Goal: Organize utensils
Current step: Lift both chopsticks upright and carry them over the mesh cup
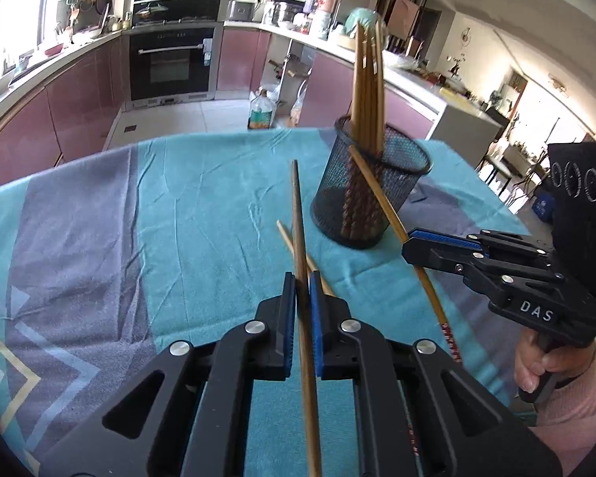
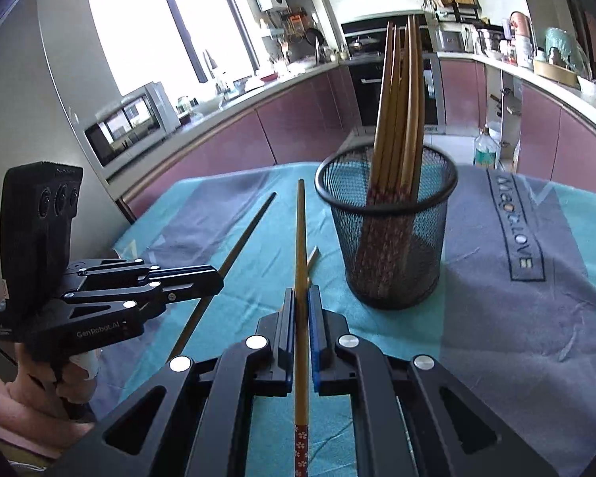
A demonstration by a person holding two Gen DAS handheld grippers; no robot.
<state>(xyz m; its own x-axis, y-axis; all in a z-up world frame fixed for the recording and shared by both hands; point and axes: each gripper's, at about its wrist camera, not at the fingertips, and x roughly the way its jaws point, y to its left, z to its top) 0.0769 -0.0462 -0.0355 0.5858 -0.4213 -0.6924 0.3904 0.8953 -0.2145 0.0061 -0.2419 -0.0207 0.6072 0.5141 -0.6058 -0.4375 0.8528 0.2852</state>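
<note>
My left gripper (image 1: 302, 278) is shut on a dark brown chopstick (image 1: 298, 218) that points away over the table; the right wrist view shows that left gripper (image 2: 218, 276) and its chopstick (image 2: 249, 230) at the left. My right gripper (image 2: 302, 292) is shut on a lighter chopstick (image 2: 301, 230) with a red flowered end. From the left wrist this right gripper (image 1: 407, 242) holds its chopstick (image 1: 437, 310) slanted in front of the black mesh cup (image 1: 369, 190). The cup (image 2: 389, 238) holds several upright chopsticks. One loose chopstick (image 1: 286, 232) (image 2: 312, 256) lies on the cloth under both.
A teal and grey tablecloth (image 1: 139, 218) covers the table, whose far edge lies just behind the cup. Beyond it are a tiled floor, a bottle (image 1: 261, 113), purple cabinets and an oven (image 1: 171, 63). A hand in a pink sleeve (image 1: 560, 397) holds the right gripper.
</note>
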